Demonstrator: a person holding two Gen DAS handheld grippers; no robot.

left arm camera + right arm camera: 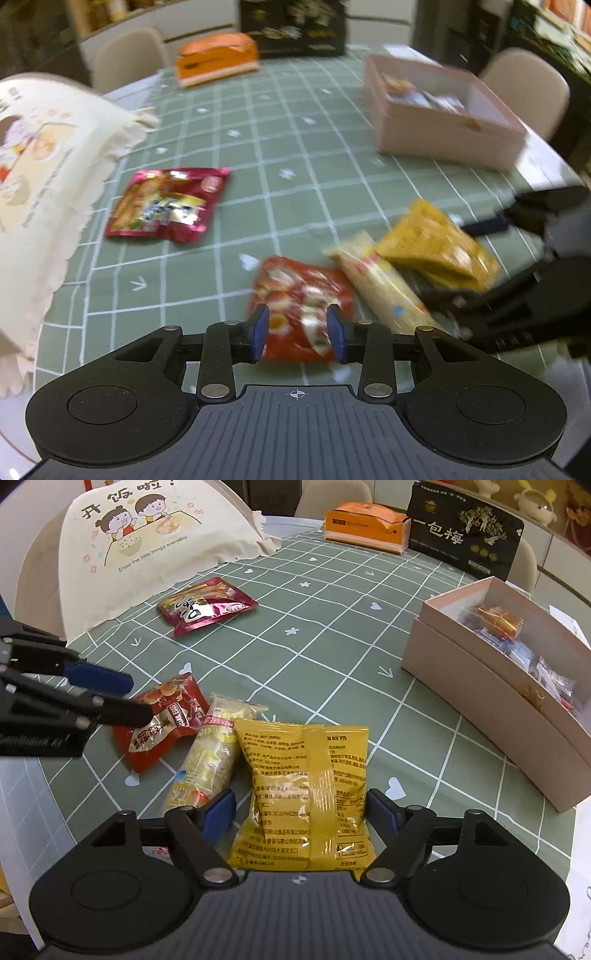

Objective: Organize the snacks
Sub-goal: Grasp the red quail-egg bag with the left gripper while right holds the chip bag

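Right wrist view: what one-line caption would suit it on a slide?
Open right hand-held gripper straddles a yellow snack packet on the green checked tablecloth, pink box of snacks alongside.

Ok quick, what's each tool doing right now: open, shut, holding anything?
Left tool: open, holding nothing, poised over the red quail egg packet.
Right tool: open wide, straddling the yellow snack bag, not clamped on it.

Yellow plastic snack packet [306, 794]: we are seeing it lying flat, back up.
Pale tubular wrapper [210, 753]: lying touching its left.
Red quail-egg pouch [162, 723]: lying beside.
Magenta foil pouch [205, 605]: lying apart.
Pink cardboard box [480, 701]: standing open, holding sweets.
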